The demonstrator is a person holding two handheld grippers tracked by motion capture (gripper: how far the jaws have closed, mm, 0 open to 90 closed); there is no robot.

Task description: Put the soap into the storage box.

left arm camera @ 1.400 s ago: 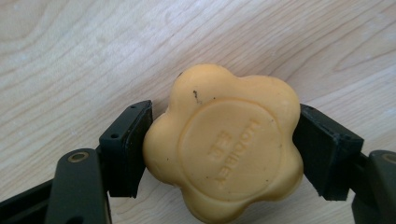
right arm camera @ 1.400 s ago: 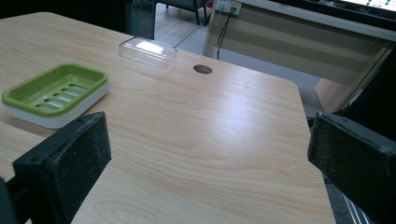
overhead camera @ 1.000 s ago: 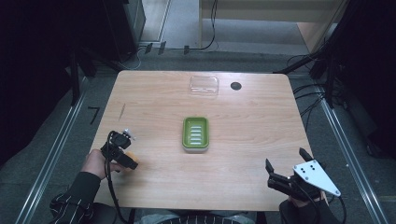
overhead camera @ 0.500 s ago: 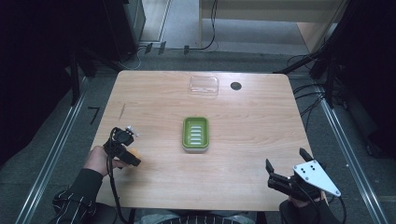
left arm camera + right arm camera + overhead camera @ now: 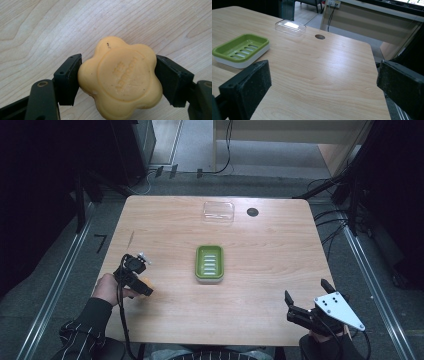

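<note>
Left gripper (image 5: 141, 287) low over the wooden table (image 5: 270, 270) near its seven o'clock edge, jaws clamped on a yellow flower-shaped soap (image 5: 121, 79), one black pad pressed against each side of it. Soap lying just above the wood grain in the left gripper view, embossed round face up, a small dark speck near its twelve o'clock lobe. Seen from the high view as an orange-yellow patch at the gripper's tip. Green soap dish (image 5: 209, 262) at the table's centre, slotted inside, white base beneath, toward two o'clock of the held soap and well apart from it. Clear plastic lid (image 5: 218, 212) at twelve o'clock from the dish, near the far edge, with a dark round hole (image 5: 252, 212) just beside it at three o'clock. Right gripper (image 5: 307, 302) at the table's five o'clock corner, jaws spread wide, nothing between them, grey three-cornered plate on top.
</note>
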